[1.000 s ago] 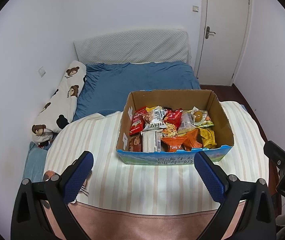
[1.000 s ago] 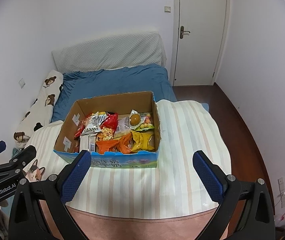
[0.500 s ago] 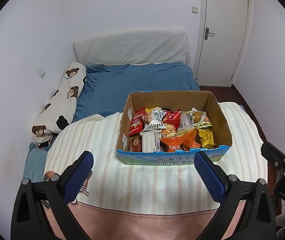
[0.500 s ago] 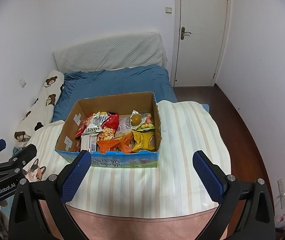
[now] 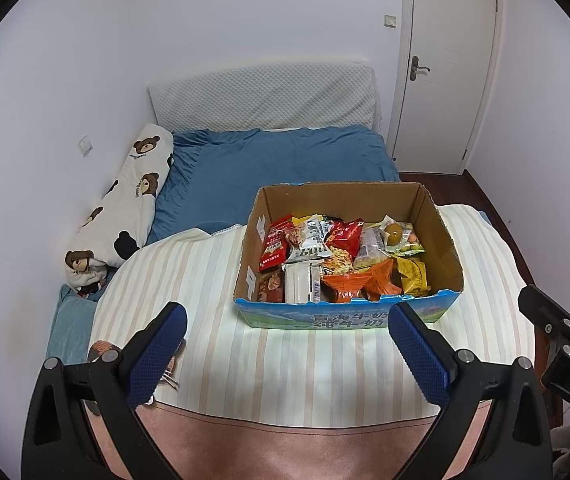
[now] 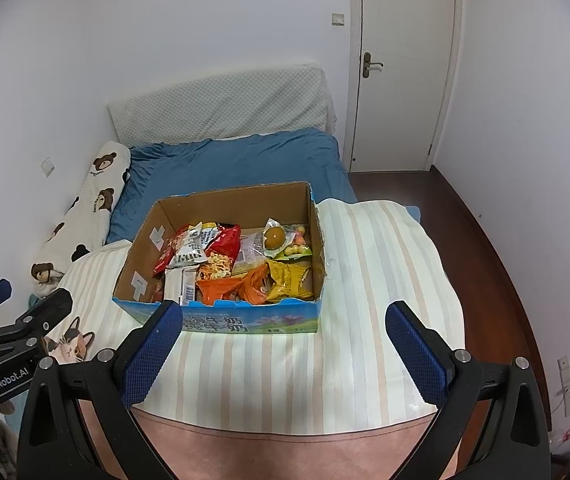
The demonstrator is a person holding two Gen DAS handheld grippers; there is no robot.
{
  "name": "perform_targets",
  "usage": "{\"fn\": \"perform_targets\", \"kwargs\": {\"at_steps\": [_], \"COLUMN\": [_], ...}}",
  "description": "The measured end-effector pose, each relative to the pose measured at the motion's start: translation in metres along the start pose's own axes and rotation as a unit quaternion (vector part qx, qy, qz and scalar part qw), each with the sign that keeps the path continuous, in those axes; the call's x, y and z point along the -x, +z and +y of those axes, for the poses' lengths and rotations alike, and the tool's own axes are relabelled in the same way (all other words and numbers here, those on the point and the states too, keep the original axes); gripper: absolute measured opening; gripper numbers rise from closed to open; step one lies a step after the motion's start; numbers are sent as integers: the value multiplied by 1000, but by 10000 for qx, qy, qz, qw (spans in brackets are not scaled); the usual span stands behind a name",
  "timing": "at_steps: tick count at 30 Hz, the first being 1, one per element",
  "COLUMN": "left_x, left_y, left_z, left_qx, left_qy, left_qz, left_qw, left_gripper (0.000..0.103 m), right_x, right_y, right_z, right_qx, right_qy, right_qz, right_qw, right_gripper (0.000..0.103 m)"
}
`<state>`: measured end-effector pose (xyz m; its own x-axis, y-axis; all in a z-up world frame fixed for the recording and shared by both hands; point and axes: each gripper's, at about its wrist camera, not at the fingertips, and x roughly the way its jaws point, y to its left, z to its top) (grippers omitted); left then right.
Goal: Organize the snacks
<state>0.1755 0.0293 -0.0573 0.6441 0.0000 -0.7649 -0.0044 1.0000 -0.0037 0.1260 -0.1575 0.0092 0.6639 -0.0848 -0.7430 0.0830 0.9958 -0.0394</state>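
Note:
An open cardboard box with a blue printed front sits on a striped blanket on the bed. It holds several snack packets: red ones at the left, orange ones at the front, yellow ones at the right, and a packed egg at the back. My left gripper hovers open, short of the box front, with nothing between its blue pads. The right gripper is open too, just in front of the box.
The striped blanket covers the near part of a blue bed. A bear-print pillow lies along the left wall. A white door and dark wood floor are at the right. A cat-print item lies by the left edge.
Both views have drifted slightly; the box sits a touch farther from the grippers. Both grippers stayed open and nothing was picked up.

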Motion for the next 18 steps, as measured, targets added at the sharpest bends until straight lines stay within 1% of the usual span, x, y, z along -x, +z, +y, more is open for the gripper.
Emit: {"fn": "perform_targets", "kwargs": {"at_steps": [18], "left_x": [6], "left_y": [2], "left_z": [0], "left_qx": [1], "left_qy": [43], "left_qz": [-49], "left_qw": [10000], "left_gripper": [103], "right_x": [6], "right_y": [-1], "right_z": [6], "right_qx": [31], "right_qy": [2], "right_qz": [-66], "right_qw": [10000], "right_gripper": [103]}}
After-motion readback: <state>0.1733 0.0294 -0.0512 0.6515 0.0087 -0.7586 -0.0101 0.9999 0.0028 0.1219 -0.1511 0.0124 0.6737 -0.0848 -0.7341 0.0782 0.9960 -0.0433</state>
